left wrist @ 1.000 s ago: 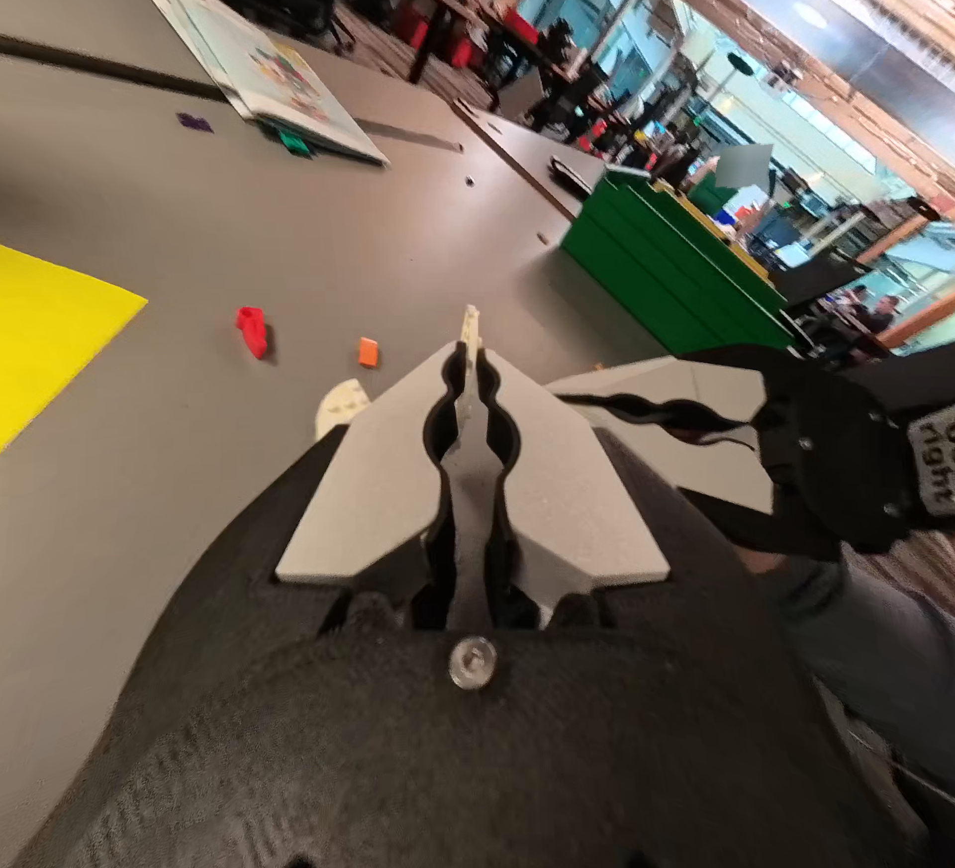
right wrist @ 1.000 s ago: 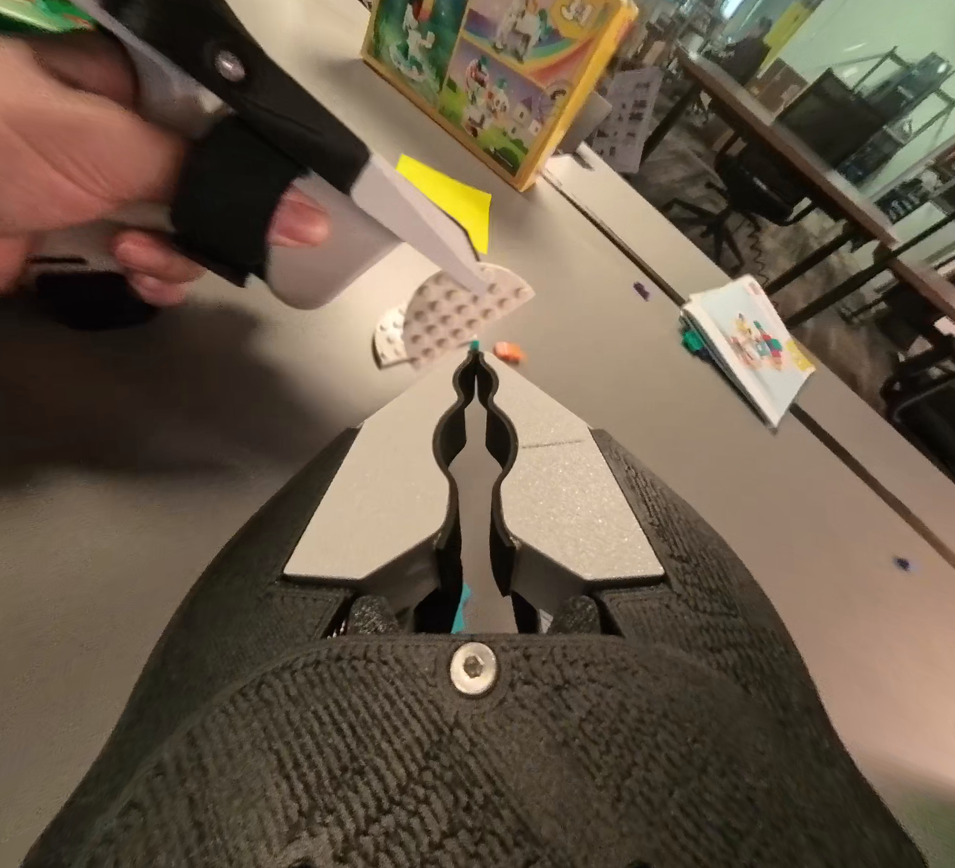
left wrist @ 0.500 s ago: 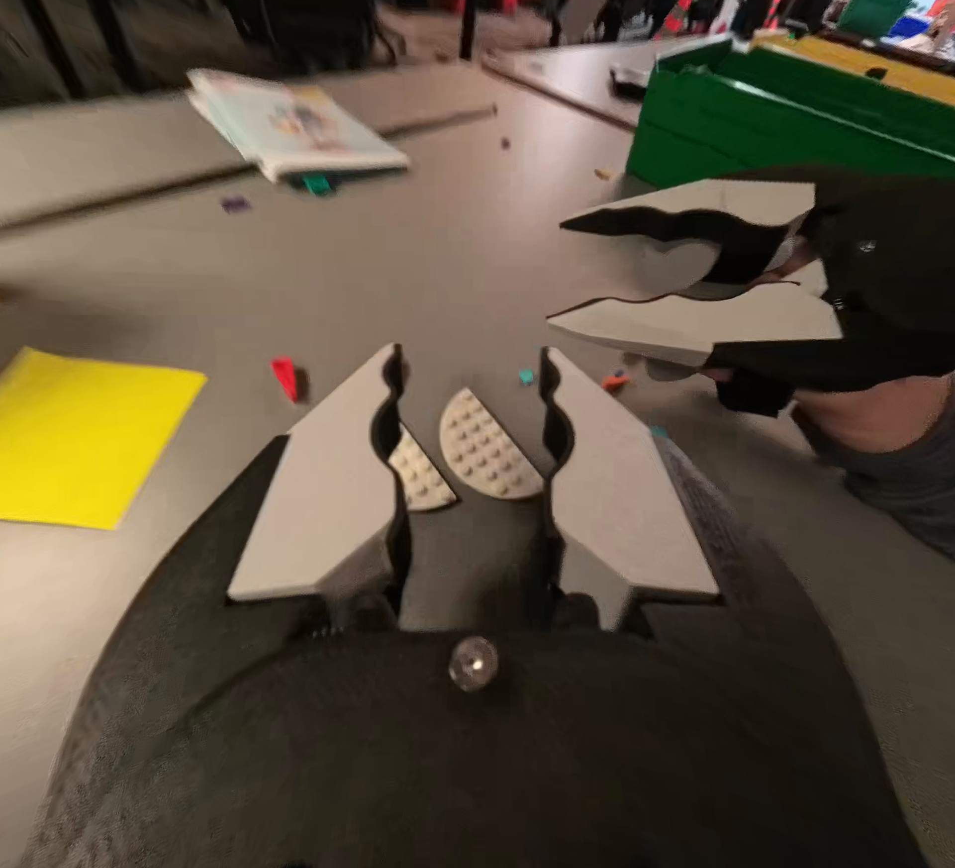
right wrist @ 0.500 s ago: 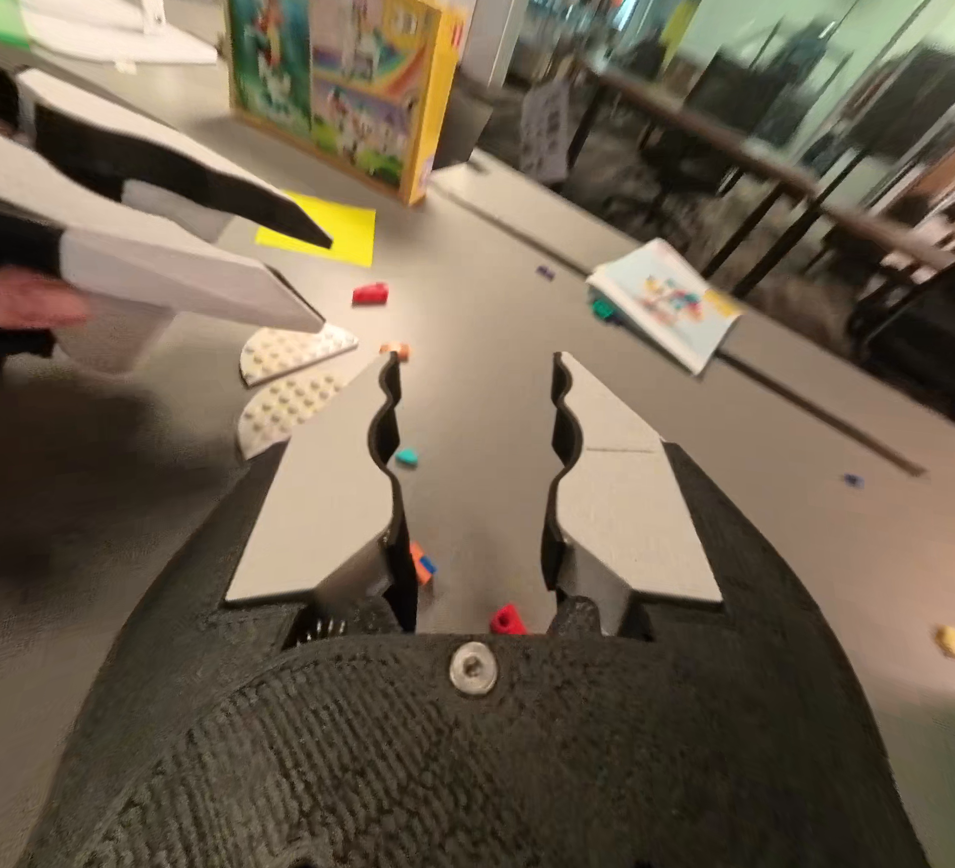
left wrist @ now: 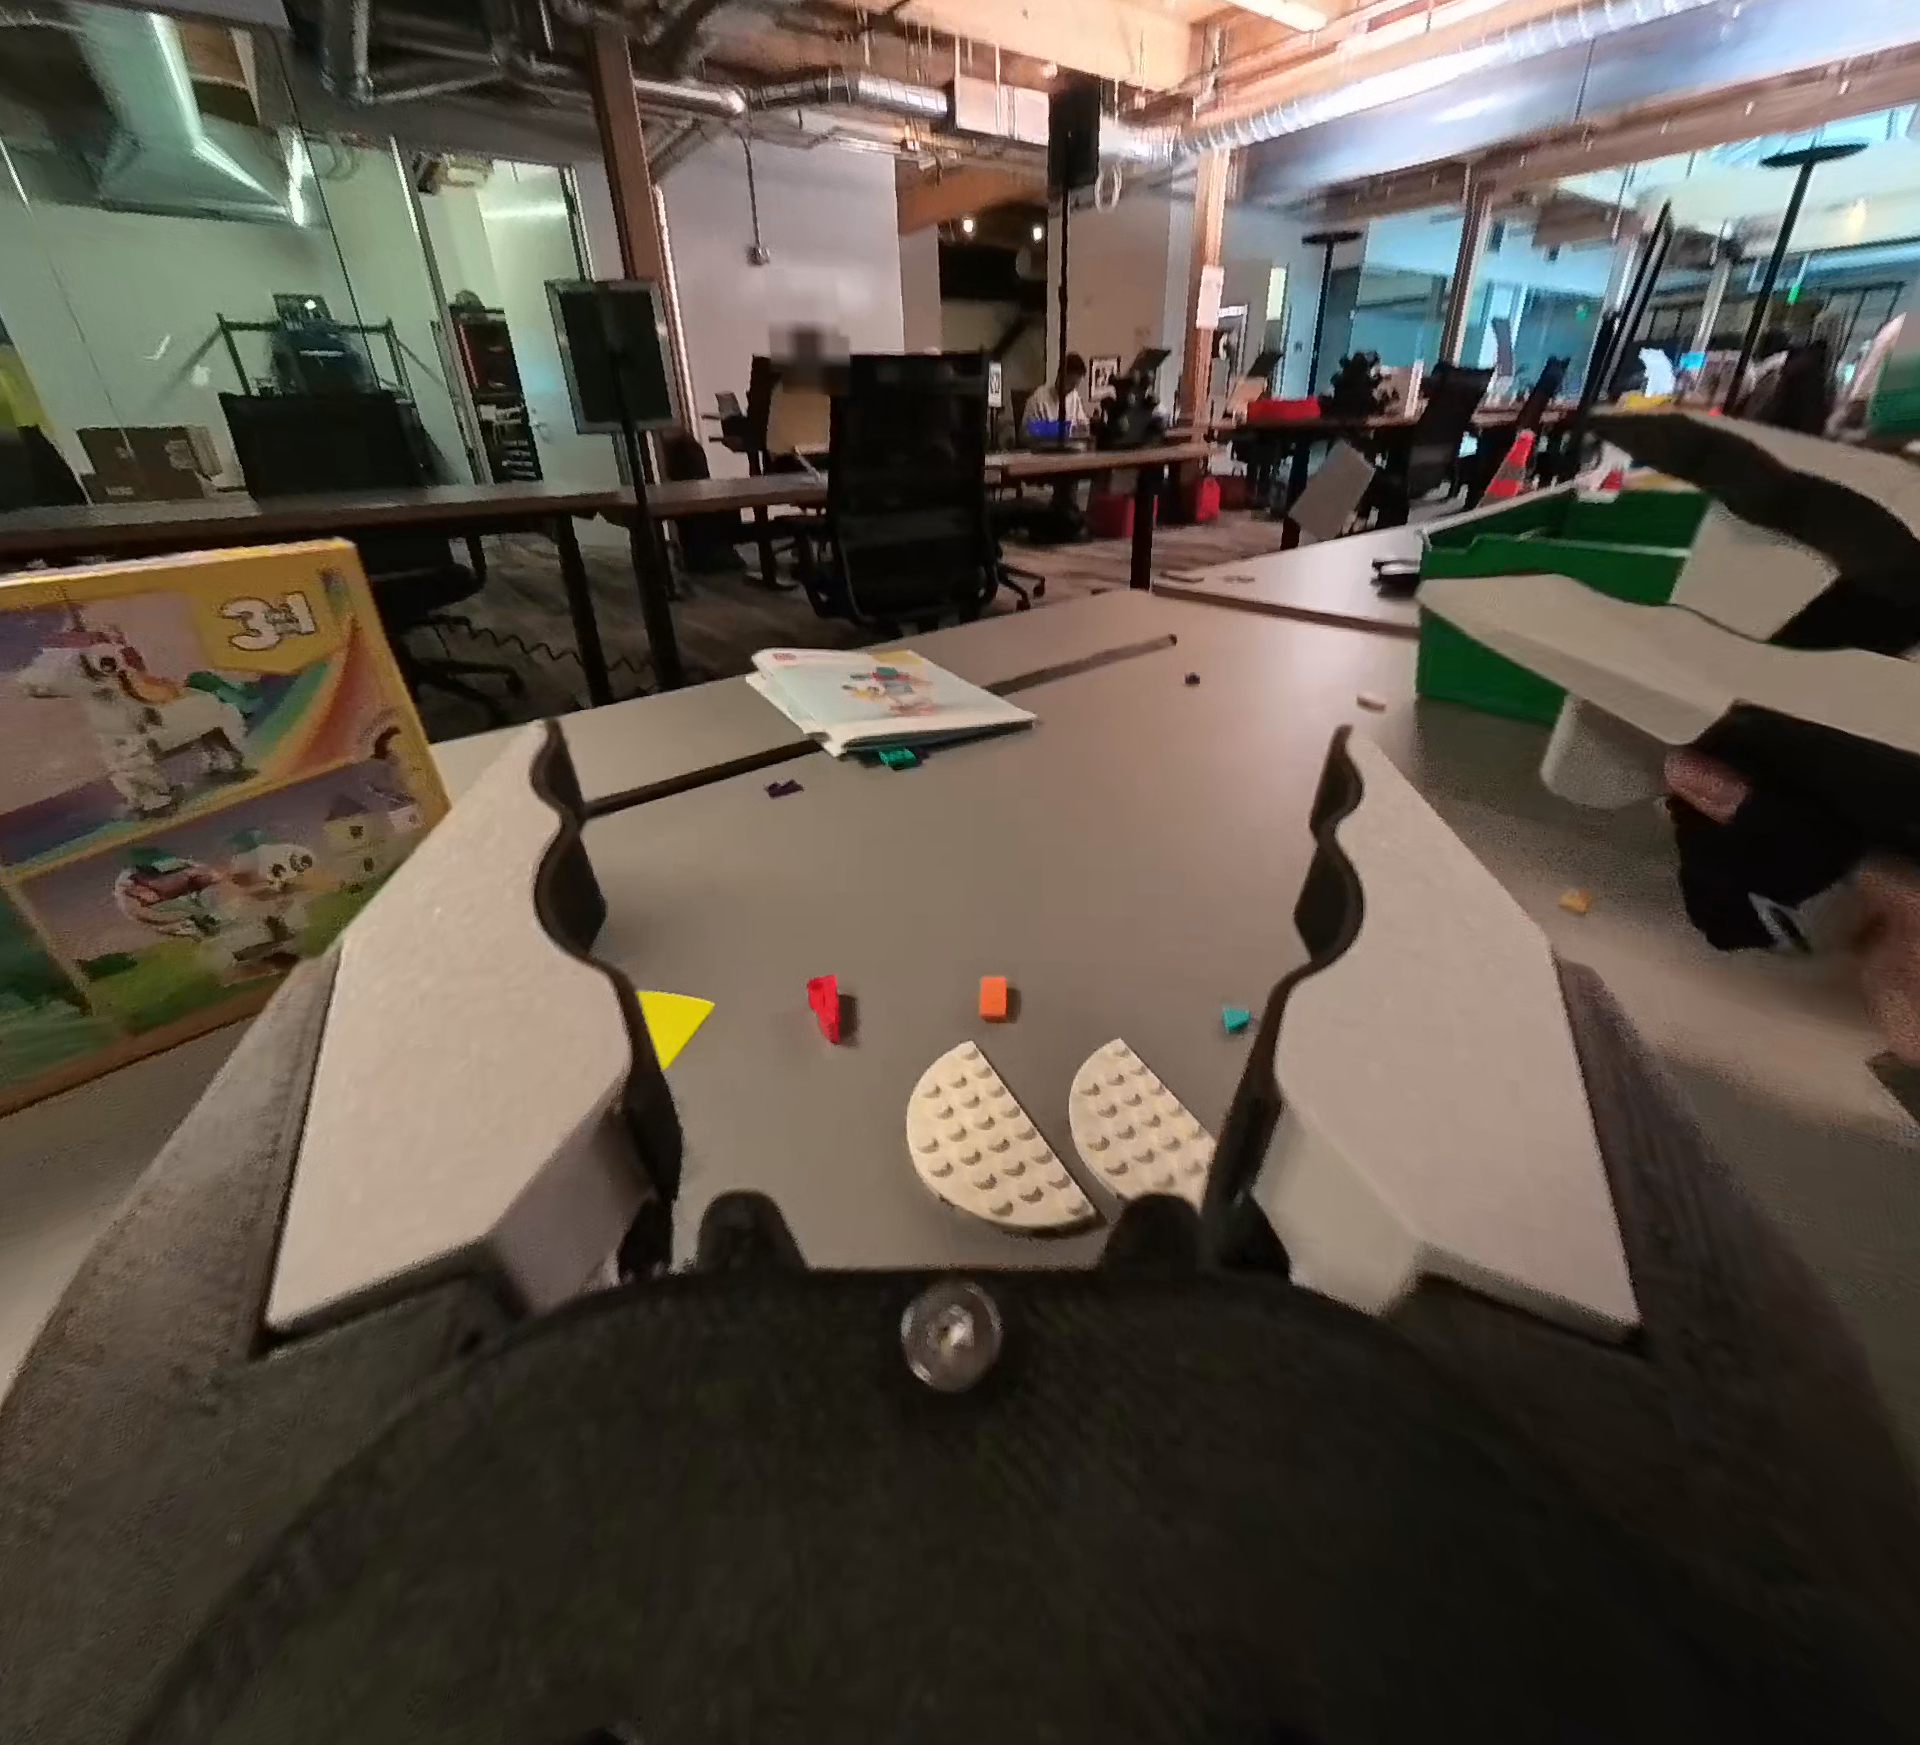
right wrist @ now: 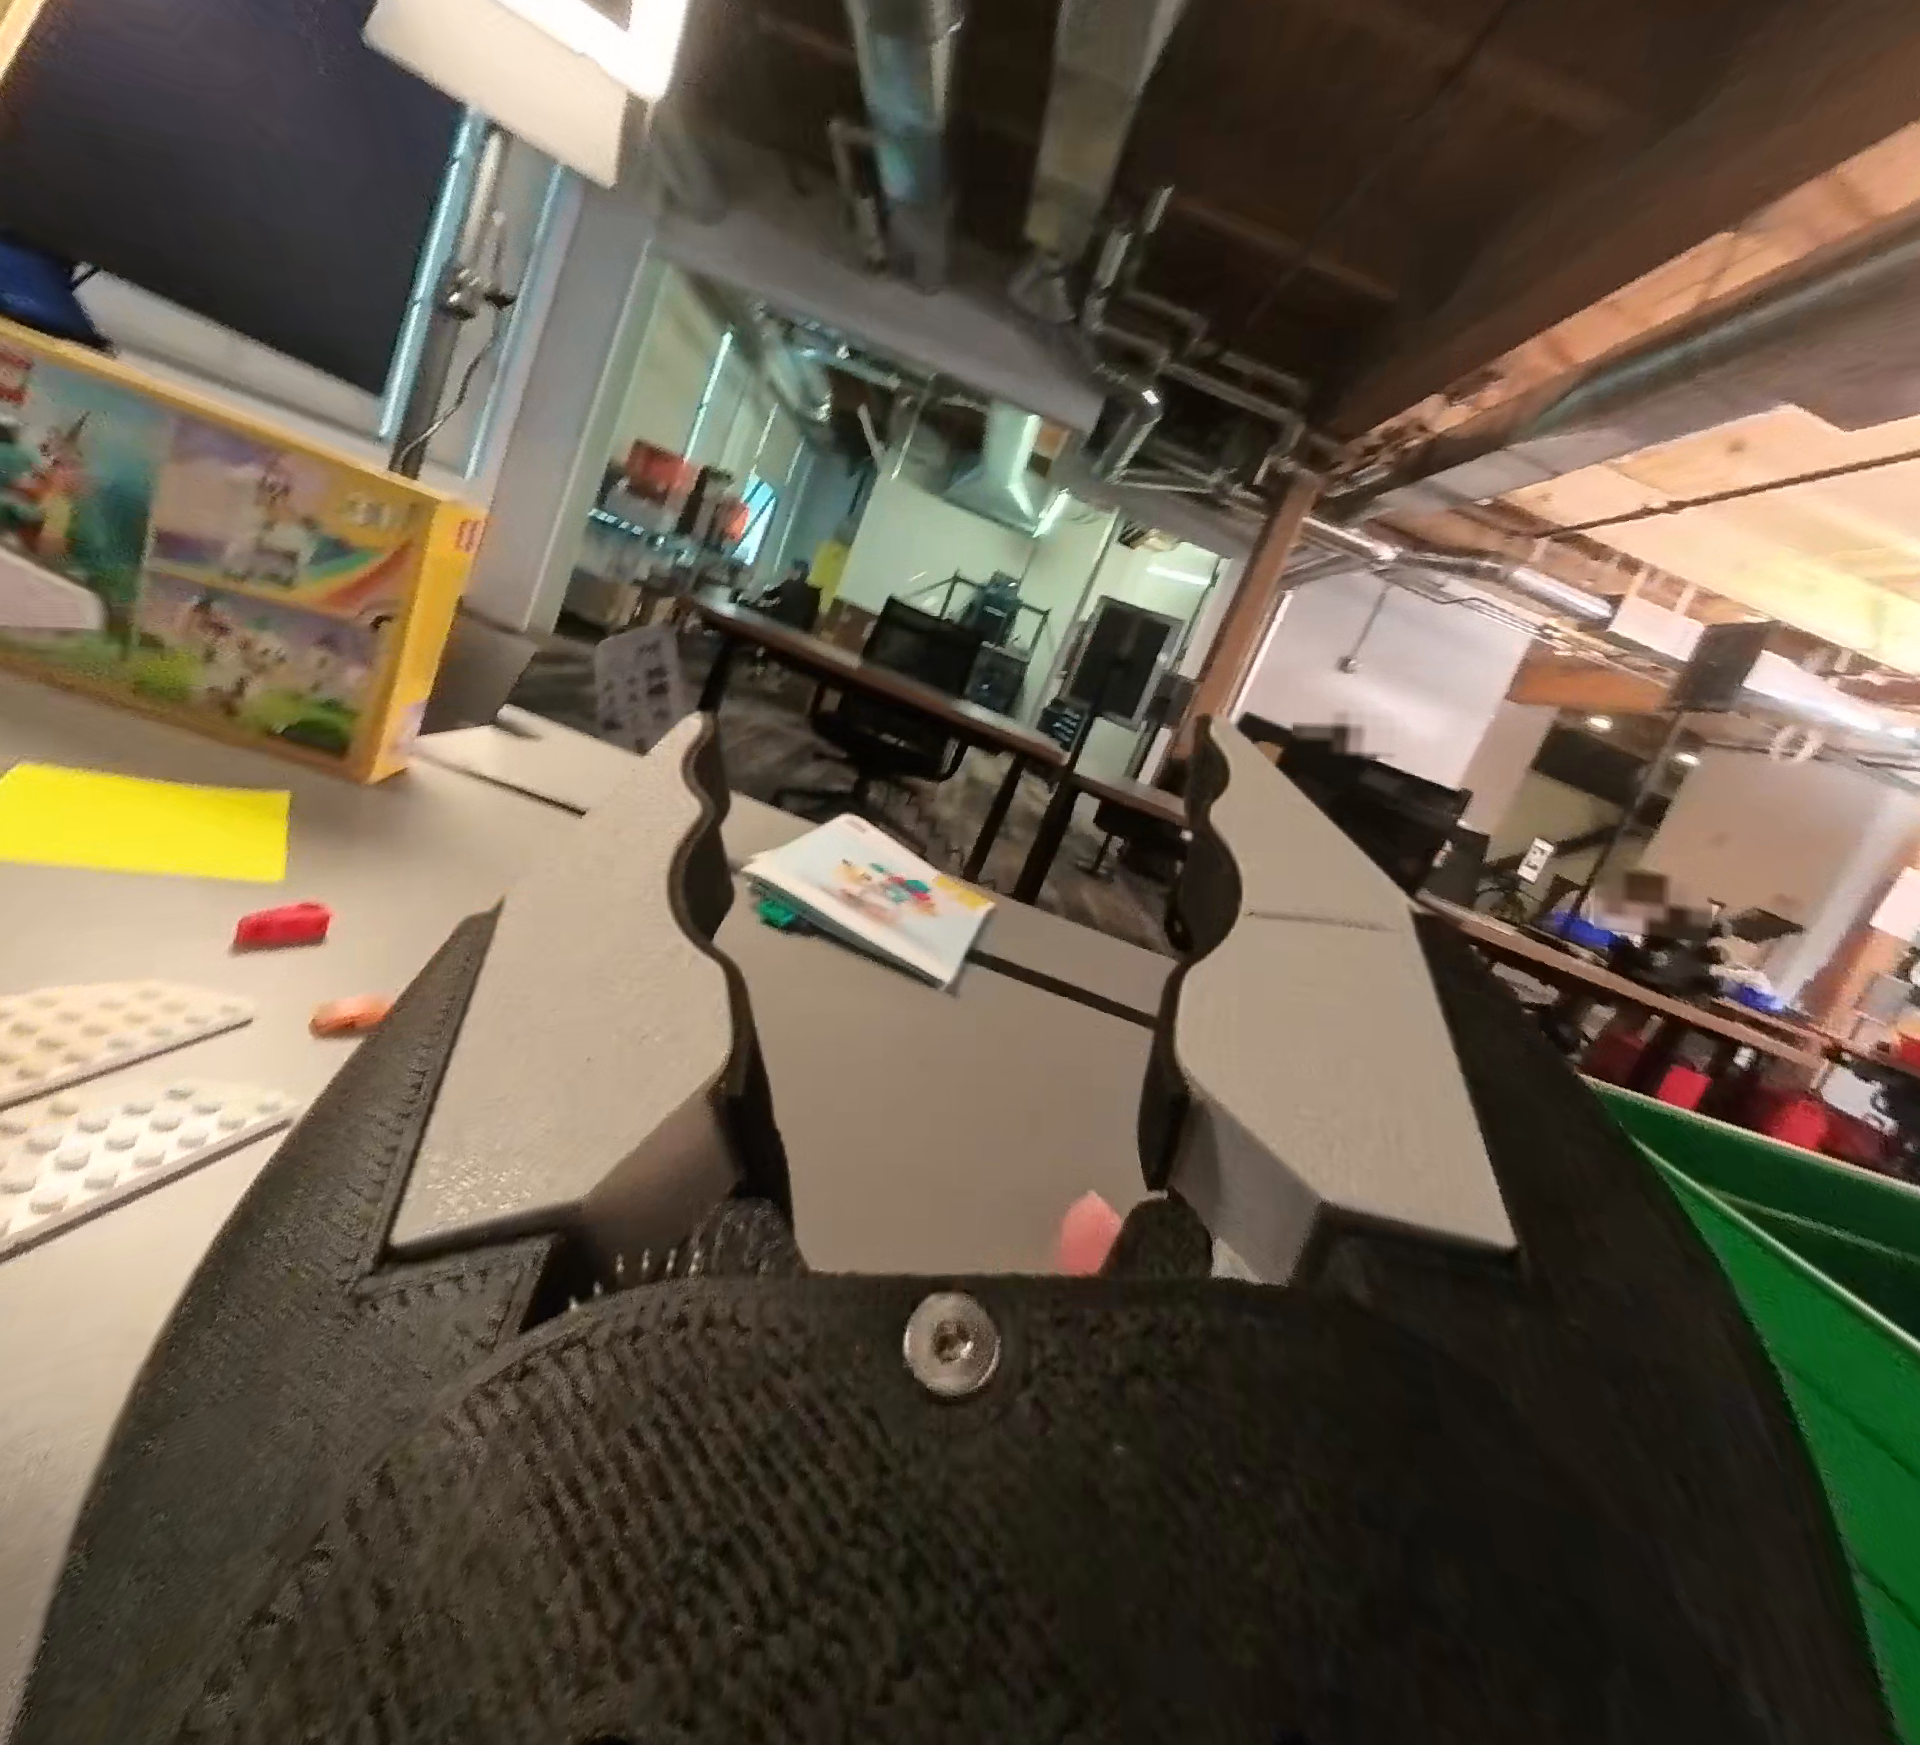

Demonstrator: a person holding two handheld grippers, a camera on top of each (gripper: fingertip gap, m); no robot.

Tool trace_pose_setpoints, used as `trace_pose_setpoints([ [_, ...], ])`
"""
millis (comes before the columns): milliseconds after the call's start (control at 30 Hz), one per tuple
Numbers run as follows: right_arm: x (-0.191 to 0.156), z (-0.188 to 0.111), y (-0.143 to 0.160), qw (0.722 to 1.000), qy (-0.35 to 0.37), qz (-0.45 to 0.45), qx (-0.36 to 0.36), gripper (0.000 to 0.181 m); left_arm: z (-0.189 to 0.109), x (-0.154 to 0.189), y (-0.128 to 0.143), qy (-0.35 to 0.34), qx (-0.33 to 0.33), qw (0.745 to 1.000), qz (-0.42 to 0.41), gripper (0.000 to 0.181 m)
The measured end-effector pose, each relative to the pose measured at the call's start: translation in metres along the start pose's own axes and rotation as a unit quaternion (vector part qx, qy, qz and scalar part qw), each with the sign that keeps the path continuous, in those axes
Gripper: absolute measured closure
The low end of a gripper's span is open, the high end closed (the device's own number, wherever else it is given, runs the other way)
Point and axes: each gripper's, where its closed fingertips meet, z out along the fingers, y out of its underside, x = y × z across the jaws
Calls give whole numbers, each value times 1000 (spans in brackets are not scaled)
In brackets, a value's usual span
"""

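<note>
The two half-round studded plates, one (left wrist: pixel 992 1142) to the left and the other (left wrist: pixel 1138 1129) just beside it, lie flat on the grey bench (left wrist: pixel 935 864), framed between the spread, empty jaws of the left gripper (left wrist: pixel 940 874). They look light, thin, stiff and rather slick, so a pinch across an edge, studs against one pad, would probably hold best. Both are off-white with even rows of studs; the right gripper (right wrist: pixel 951 833) is likewise released and empty, the plates low to its left, with red (left wrist: pixel 824 1005), orange (left wrist: pixel 993 996) and teal (left wrist: pixel 1234 1018) bricks nearby.
</note>
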Motion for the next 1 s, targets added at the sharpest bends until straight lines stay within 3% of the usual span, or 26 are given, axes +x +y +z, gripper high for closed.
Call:
trace_pose_setpoints([
  [100, 11, -4, -6, 999, 16, 22, 20, 95, -6, -5, -9, -6, 23, 1000, -8, 45],
  [267, 14, -4, -29, 999, -14, -18, 35, 95, -11, 5, 12, 48, -53, 991, -117, 62],
  [367, -3, -13, -29, 992, -125, -28, 19, 111, -14, 11, 16, 73, -70, 987, -124, 75],
  [433, -33, -28, -8, 964, -262, -9, -47, 129, -14, 12, 17, 70, -75, 989, -106, 79],
  [500, -61, -51, 27, 903, -398, 4, -160, 152, -14, 16, 19, 76, -82, 989, -101, 85],
  [533, -69, -61, 45, 868, -444, 6, -220, 152, -13, 19, 20, 81, -86, 987, -105, 87],
  [633, -83, -75, 70, 800, -521, 13, -297, 154, -12, 24, 23, 97, -94, 984, -119, 91],
  [800, -96, -82, 97, 734, -572, -22, -365, 163, -14, 35, 24, 129, -105, 978, -129, 106],
  [933, -100, -78, 99, 733, -570, -24, -372, 177, -14, 47, 26, 163, -114, 964, -178, 116],
  [1000, -105, -69, 88, 765, -555, -41, -325, 177, -14, 56, 25, 193, -120, 948, -221, 123],
])
